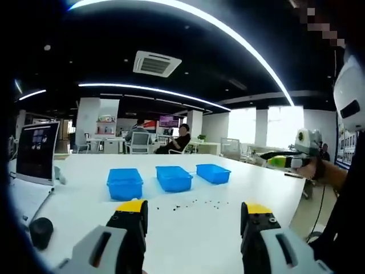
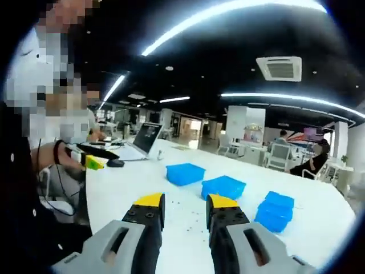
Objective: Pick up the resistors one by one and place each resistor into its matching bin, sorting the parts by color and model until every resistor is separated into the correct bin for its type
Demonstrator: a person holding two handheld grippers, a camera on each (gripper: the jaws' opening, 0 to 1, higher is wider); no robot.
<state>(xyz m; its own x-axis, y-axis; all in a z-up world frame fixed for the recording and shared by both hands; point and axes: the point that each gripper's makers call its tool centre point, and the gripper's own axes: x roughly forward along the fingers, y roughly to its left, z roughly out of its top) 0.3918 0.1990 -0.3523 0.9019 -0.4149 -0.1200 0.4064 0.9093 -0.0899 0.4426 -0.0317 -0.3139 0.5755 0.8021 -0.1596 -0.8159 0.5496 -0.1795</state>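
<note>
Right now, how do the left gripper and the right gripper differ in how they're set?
The left gripper has its yellow-tipped fingers spread wide, open; the right gripper holds its yellow-tipped fingers closer together, with a narrow gap. Both are empty and hover above the white table short of the three blue plastic bins.

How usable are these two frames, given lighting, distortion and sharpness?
Left gripper view: strong fisheye bends the ceiling light strips; the white table is evenly lit, the resistors only tiny soft specks. Right gripper view: same curvature; the blue bins are clear, the resistors too small to resolve.
</note>
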